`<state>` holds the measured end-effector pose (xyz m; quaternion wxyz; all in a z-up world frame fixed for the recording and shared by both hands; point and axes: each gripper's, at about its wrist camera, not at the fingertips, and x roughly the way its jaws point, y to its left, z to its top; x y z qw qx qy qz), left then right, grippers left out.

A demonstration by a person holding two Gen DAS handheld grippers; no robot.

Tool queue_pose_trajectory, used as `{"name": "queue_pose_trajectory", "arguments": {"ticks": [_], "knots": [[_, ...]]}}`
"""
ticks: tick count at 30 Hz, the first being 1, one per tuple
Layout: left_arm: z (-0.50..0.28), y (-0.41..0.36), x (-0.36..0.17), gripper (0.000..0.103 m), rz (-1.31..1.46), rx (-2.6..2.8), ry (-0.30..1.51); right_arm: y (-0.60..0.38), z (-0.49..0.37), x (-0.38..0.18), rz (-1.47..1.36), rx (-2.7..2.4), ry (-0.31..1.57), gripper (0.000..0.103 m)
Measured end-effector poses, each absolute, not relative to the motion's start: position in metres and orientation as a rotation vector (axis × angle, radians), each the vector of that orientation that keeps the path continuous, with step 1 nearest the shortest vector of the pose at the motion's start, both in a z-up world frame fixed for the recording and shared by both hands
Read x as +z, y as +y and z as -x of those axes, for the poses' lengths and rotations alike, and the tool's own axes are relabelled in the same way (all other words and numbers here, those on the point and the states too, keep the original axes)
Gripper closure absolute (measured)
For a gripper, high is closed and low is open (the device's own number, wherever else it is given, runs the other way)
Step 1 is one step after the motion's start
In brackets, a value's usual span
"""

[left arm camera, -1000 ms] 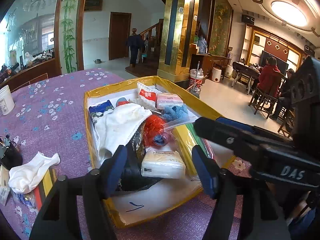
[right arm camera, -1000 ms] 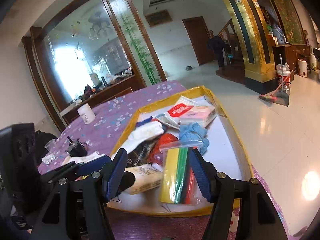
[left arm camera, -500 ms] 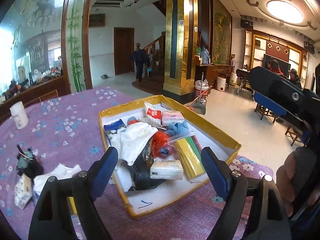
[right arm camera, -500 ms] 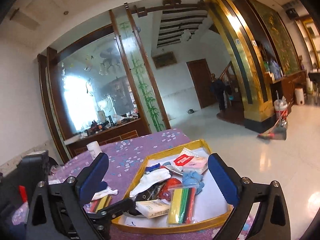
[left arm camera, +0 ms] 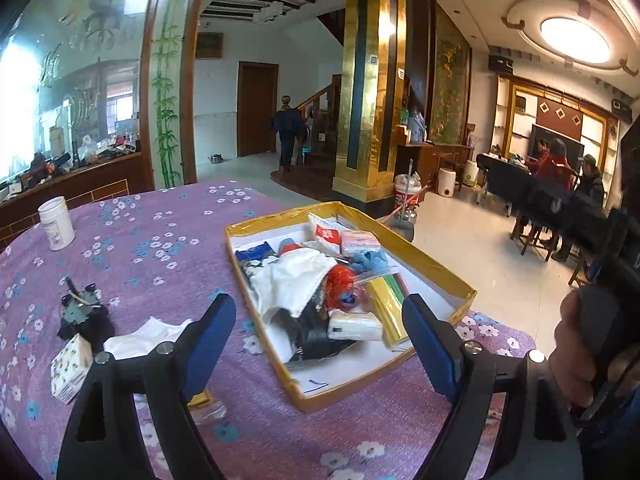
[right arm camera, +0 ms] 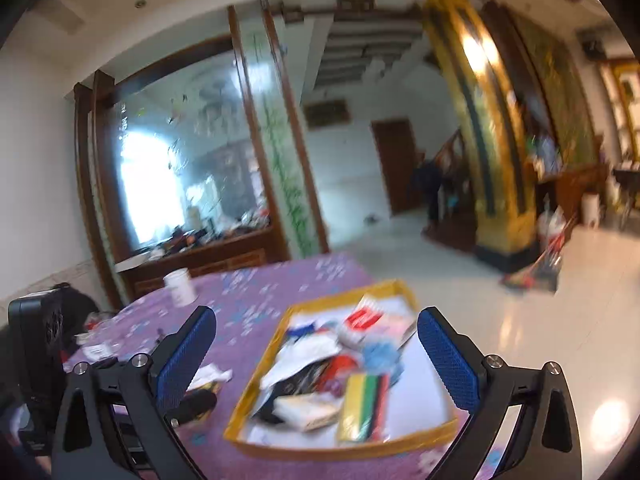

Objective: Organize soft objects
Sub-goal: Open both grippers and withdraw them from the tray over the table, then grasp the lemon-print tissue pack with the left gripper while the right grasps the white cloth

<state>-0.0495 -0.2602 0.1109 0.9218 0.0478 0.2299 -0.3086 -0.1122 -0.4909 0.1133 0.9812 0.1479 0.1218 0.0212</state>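
Left wrist view: the yellow-rimmed tray [left arm camera: 440,268] of soft objects is seen on the purple surface [left arm camera: 160,248], ahead of the left tongs [left arm camera: 320,340], which are spread and empty. Its long axis runs away to the left. The right tongs [right arm camera: 316,356] are likewise released; their blurred view obscures the tray's contents.

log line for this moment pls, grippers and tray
left gripper: open, empty | right gripper: open, empty | yellow-rimmed tray: filled with soft items | white cloth: on table, outside tray
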Motion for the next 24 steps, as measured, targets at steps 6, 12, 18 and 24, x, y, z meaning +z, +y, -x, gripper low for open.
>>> {"name": "queue_pose_trajectory", "arguments": {"ticks": [6,12,18,24], "knots": [[0.05,-0.225,0.115,0.015,-0.071,-0.6,0.48,-0.467,0.102,0.108,-0.26,0.147,0.305,0.002],[0.045,-0.164,0.107,0.014,-0.035,-0.493,0.521,-0.425,0.085,0.086,-0.219,0.282,0.398,0.002],[0.03,-0.088,0.082,0.014,0.052,-0.363,0.655,-0.373,0.068,0.058,-0.173,0.436,0.495,0.002],[0.014,-0.045,0.068,0.014,0.131,-0.25,0.734,-0.327,0.048,0.024,-0.087,0.516,0.594,0.003]]}}
